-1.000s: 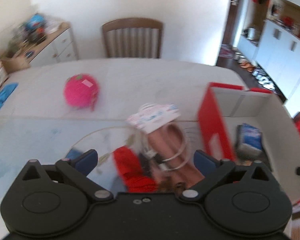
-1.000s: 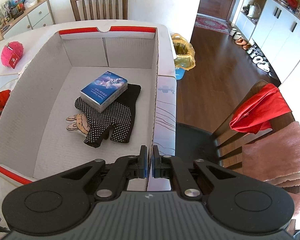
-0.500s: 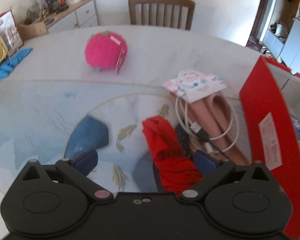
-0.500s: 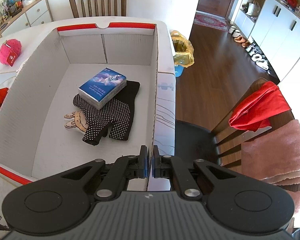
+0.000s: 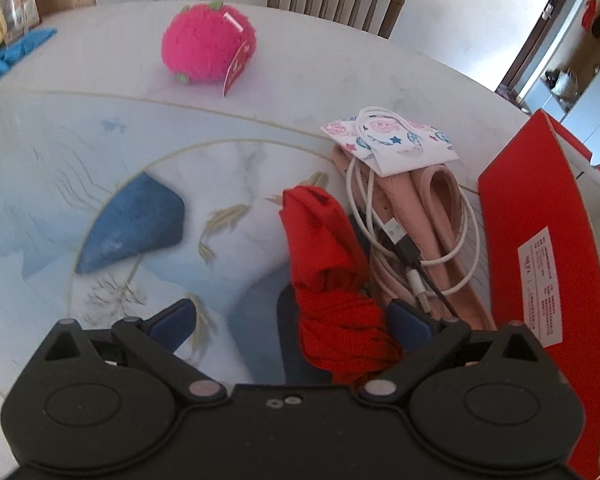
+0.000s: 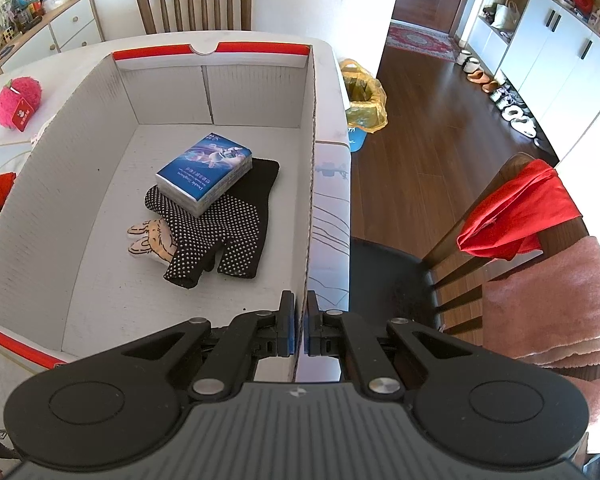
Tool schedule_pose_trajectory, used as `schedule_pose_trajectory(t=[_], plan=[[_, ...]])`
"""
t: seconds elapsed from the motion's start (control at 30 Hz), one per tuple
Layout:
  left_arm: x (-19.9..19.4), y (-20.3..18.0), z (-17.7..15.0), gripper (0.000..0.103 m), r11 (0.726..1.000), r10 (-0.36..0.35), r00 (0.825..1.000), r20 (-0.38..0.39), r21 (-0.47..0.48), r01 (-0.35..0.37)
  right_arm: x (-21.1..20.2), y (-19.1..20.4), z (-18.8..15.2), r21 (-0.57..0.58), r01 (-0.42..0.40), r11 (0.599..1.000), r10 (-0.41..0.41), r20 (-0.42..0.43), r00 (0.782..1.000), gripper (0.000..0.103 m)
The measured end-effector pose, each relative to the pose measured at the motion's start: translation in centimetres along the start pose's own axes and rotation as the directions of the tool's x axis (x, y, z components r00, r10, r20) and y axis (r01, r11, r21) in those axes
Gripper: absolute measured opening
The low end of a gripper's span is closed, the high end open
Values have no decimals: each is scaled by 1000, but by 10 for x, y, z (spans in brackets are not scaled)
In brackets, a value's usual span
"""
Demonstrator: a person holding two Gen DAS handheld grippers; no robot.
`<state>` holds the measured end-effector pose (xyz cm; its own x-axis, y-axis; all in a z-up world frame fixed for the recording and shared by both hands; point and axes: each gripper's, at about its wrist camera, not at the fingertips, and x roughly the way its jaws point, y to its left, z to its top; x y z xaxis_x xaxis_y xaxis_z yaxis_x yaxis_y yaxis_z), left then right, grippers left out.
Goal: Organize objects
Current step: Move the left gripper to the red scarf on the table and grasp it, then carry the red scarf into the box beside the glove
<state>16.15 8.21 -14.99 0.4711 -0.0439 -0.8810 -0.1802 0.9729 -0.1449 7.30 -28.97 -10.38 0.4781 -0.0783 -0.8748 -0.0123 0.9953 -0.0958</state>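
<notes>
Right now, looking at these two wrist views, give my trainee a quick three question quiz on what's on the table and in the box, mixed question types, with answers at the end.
1. True or false: the blue tissue pack lies on top of the black dotted glove inside the cardboard box.
2. Which item lies between the left gripper's open fingers? A) pink plush ball B) red cloth C) white cable
3. Fill in: the right gripper is ____ on the box's side wall.

Key:
1. True
2. B
3. Shut; its pads pinch the wall's top edge.
</notes>
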Motion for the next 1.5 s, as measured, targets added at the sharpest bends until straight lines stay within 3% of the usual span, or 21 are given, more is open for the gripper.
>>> schedule_pose_trajectory(t=[0.23, 0.37, 0.57, 0.87, 1.2, 1.5], plan=[[0, 1, -1, 71, 996, -91, 996, -4, -17, 91, 0, 0, 0, -1, 1, 1000, -1, 0, 1000, 4], [-4, -2, 0, 41, 988, -153, 988, 2, 0, 153, 0, 0, 0, 0, 0, 1000, 0, 0, 1000, 4], [-10, -5, 0, 29, 987, -157, 987, 15, 14, 157, 0, 0, 0, 1, 0, 1000, 0, 0, 1000, 4], [-45, -5, 5, 26, 985, -166, 984, 58, 47, 163, 0, 0, 0, 1, 0, 1000, 0, 1, 1000, 4], [-82, -15, 11, 26, 986, -132, 984, 123, 121, 117, 2, -2, -1, 9, -8, 1000, 8, 7, 1000, 4], [-109, -29, 20, 26, 976, -182, 975, 128, 140, 164, 2, -2, -1, 10, -14, 1000, 13, 16, 1000, 4]])
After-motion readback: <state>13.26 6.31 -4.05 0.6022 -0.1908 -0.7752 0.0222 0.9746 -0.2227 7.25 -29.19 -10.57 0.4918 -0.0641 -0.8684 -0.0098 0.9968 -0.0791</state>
